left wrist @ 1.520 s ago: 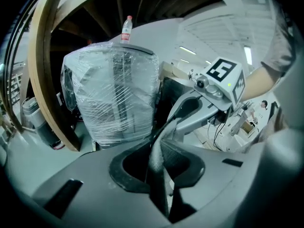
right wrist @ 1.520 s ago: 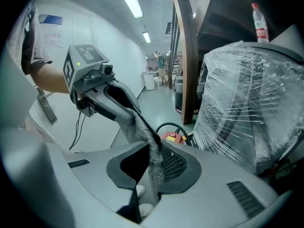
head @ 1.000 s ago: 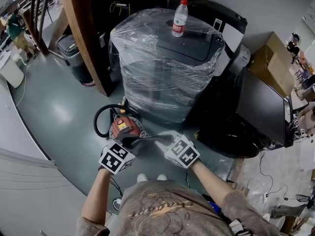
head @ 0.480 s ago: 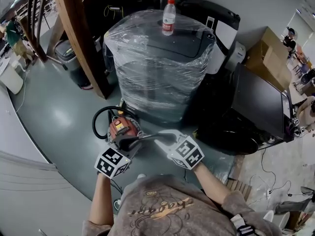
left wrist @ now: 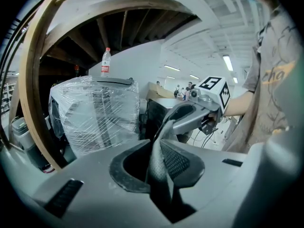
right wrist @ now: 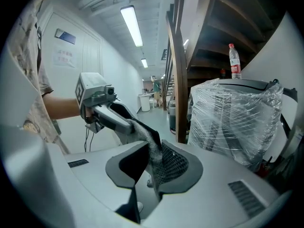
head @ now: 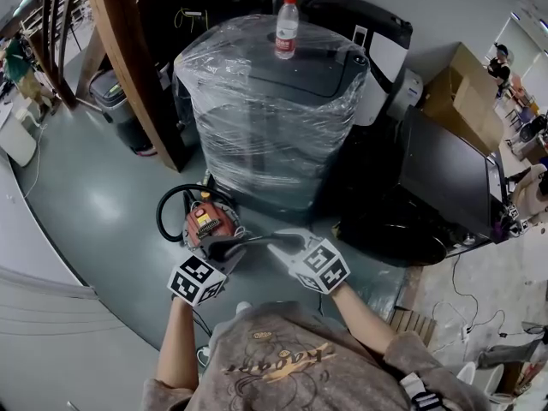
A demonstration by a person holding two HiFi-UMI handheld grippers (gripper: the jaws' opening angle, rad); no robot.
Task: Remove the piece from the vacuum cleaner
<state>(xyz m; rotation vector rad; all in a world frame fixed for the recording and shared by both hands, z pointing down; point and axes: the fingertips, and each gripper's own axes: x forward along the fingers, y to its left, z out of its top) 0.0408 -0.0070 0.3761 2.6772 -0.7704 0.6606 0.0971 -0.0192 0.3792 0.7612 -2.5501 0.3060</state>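
A red vacuum cleaner point(head: 208, 223) with a looped black hose point(head: 168, 205) sits on the grey floor before the person's feet. Just above its near side, a thin grey flexible strip point(head: 259, 240) is stretched between my two grippers. My left gripper point(head: 224, 248) is shut on one end. My right gripper point(head: 281, 247) holds the other. In the left gripper view the strip point(left wrist: 159, 144) rises from my left gripper point(left wrist: 159, 163) to the right gripper point(left wrist: 190, 115). In the right gripper view the strip point(right wrist: 145, 136) runs from my right gripper point(right wrist: 154, 163) to the left gripper point(right wrist: 110, 114).
Behind the vacuum stands a big unit wrapped in plastic film point(head: 265, 118) with a water bottle point(head: 286, 27) on top. A wooden beam point(head: 128, 67) leans at the left beside a bin point(head: 107, 92). Dark equipment point(head: 445, 178) and a cardboard box point(head: 467, 92) are at the right.
The head camera has shifted a little, so the scene sits slightly lower and left. Both grippers stay close together over the vacuum with the strip between them.
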